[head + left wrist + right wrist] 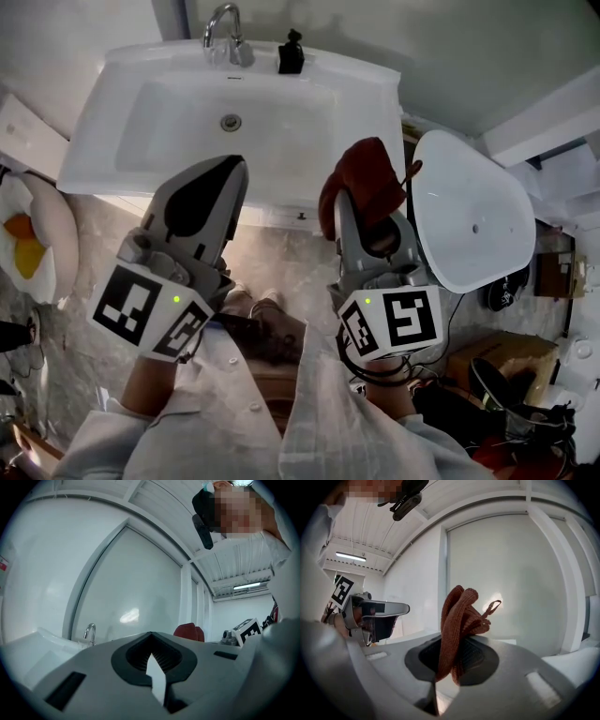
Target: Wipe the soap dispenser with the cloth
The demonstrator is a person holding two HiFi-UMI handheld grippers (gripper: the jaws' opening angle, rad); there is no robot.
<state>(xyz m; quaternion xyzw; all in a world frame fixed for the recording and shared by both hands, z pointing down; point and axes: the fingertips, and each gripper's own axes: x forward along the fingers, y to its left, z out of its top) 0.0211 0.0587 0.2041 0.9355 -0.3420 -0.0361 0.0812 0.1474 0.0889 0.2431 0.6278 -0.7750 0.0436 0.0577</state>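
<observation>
The dispenser (291, 52), small and black, stands upright on the back rim of the sink (103, 131), just right of the faucet (225, 33). Nothing touches it. Wiping is not under way yet; my read is that this is the approach, with the cloth in hand and the dispenser well apart from it.

The cloth (367, 178) is rust-red and bunched into folds. It sits at the sink's front right corner, in front of the rim. The right gripper (452, 660) is clenched on it: its own view shows the folds pinched between the jaws, a thick wad and a small loop standing up past the tips. That wad looks like plenty of free fabric to wipe with.

The left gripper (225, 183) hangs at the sink's front edge, left of the cloth, and points toward the basin. Its jaws are closed together with nothing between them. It carries nothing.

What does the next move call for? The right gripper has to travel across the basin to the back rim and bring the free wad, not the hard jaw tips, against the dispenser's side. The dispenser looks light and narrow, so a sideways push could tip it or slide it into the faucet. The left gripper is free, so it could open and steady the body while the cloth rubs. The grip on the cloth needs to hold firm through the wiping.
</observation>
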